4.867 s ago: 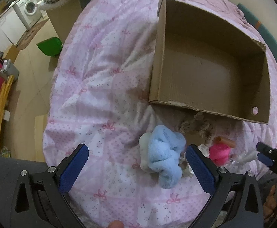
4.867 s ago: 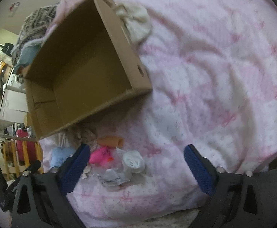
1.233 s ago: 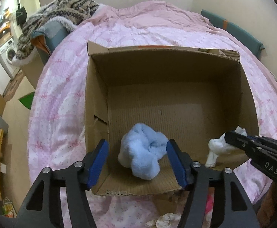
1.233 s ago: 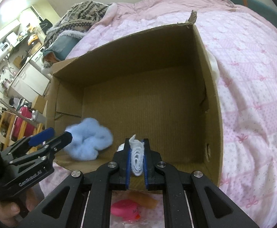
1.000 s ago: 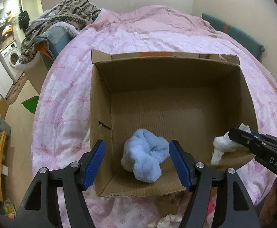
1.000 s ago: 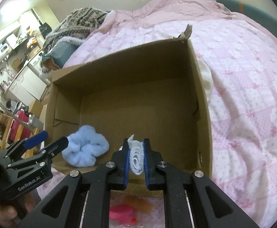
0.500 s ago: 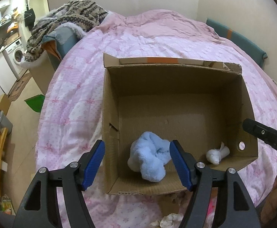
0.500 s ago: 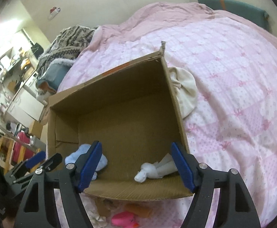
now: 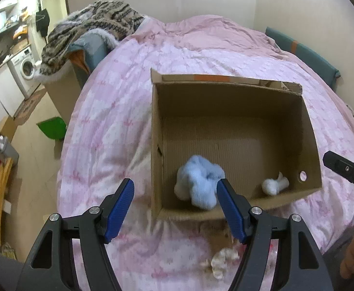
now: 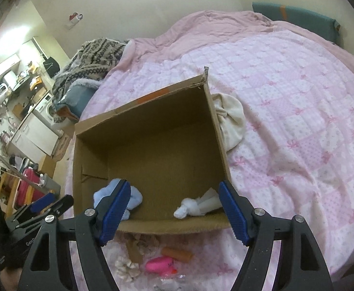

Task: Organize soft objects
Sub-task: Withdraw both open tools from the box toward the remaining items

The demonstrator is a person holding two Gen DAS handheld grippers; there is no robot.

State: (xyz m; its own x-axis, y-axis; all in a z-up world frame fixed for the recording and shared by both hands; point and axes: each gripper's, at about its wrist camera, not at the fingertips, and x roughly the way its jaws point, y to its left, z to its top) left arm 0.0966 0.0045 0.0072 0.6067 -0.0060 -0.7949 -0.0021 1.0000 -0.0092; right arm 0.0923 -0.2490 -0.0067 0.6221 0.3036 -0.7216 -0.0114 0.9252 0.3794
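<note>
An open brown cardboard box (image 9: pixel 235 131) sits on a bed covered with a pink quilt printed with small bows (image 9: pixel 118 126), and two soft things lie on its floor near the front wall. The fluffy light-blue cloth bundle (image 9: pixel 200 184) rests toward the box's left front corner, and the small white knotted cloth (image 9: pixel 274 184) lies toward the right front corner, close to the round hole in the right wall; the two are apart from each other. The left tool (image 9: pixel 174 208) hangs above the box's near left corner with its blue-padded fingers spread wide and nothing between them. In the right wrist view the right tool (image 10: pixel 174 208) is likewise released, its fingers wide apart over the front edge of the box, empty, with the white knotted cloth (image 10: pixel 197 206) seen between them inside the box and the blue bundle (image 10: pixel 133 200) partly hidden behind its left finger. On the quilt in front of the box lie a bright pink rubber duck (image 10: pixel 161 265), an orange cylindrical piece (image 10: pixel 177 253), a cream scrunchie-like frilled piece (image 10: pixel 124 270) and a brownish fuzzy item (image 10: pixel 140 238) pressed against the box's front wall. A cream-coloured bunched cloth (image 10: pixel 230 118) lies on the quilt touching the outside of the box's right wall. A patterned grey-and-white knitted blanket (image 9: pixel 92 29) is heaped beyond the bed's far left edge.
</note>
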